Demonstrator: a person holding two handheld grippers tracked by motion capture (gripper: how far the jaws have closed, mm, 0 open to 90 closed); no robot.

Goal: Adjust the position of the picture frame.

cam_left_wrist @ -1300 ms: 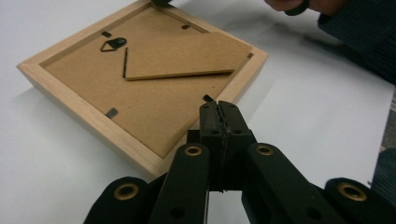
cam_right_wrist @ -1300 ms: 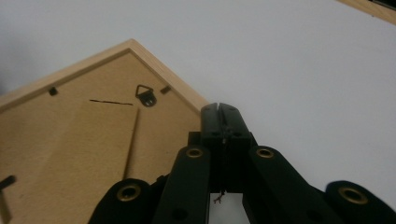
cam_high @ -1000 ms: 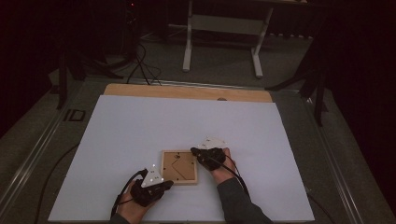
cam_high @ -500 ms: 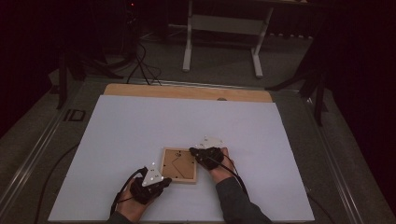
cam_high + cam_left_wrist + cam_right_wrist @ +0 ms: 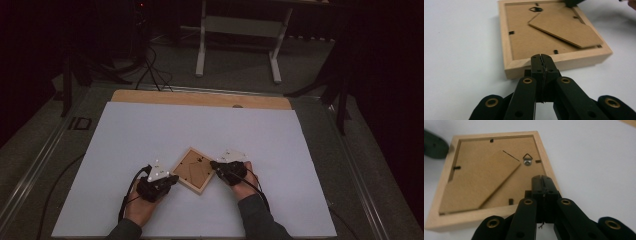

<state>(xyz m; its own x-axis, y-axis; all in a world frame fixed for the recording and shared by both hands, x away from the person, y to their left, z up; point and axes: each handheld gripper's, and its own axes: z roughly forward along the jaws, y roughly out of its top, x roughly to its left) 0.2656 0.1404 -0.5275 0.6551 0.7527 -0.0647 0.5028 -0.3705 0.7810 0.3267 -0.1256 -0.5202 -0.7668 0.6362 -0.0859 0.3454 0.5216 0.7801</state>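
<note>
Square pale-wood picture frame [image 5: 194, 170] lies face down on the white tabletop [image 5: 150, 130], cardboard backing and stand up, between both claws. Left claw [image 5: 540, 58] pressed together, tip against the frame's rim; right claw [image 5: 541, 180] likewise, over the opposite rim. Likely light, rigid, prone to sliding; glass possibly fragile. Grip the wooden rim.

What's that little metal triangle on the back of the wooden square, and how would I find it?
Start at the big white table top; the wooden picture frame lies face down on it between the two hands. Look at its brown backing board, beside the fold-out stand flap. The hanger is near one inner edge: a small metal triangle loop on a round rivet, unlike the flat black tabs around it.
</note>
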